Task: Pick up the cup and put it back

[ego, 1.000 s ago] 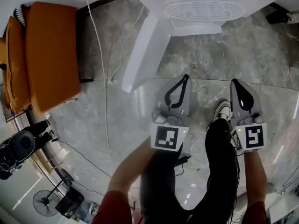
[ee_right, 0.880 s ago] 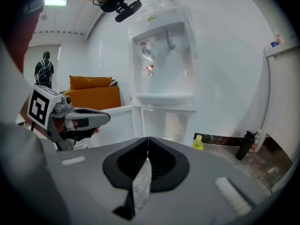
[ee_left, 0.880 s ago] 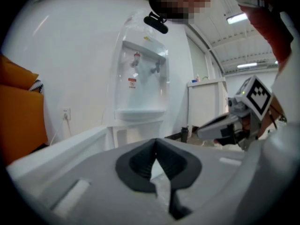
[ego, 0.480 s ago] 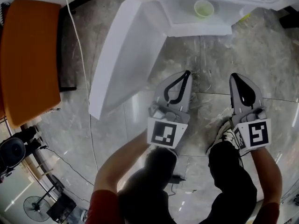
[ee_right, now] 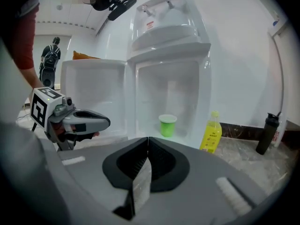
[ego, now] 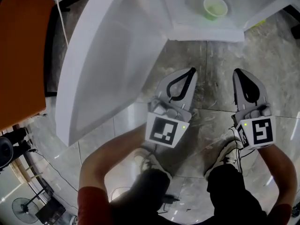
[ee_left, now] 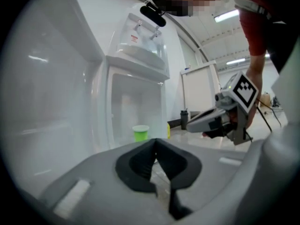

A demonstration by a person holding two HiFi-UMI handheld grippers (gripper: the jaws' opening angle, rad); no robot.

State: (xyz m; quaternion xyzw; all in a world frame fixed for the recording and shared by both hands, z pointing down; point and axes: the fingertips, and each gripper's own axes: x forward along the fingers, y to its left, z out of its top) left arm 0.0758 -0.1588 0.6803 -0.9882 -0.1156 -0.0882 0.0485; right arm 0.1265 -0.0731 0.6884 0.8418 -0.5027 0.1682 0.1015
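Left gripper and right gripper, jaws together and empty, hover apart from the green cup inside the open cabinet.

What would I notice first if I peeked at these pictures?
A bright green cup sits alone inside the open white cabinet. The left claw and right claw point toward it, both shut and empty. A yellow bottle stands beside the cabinet.
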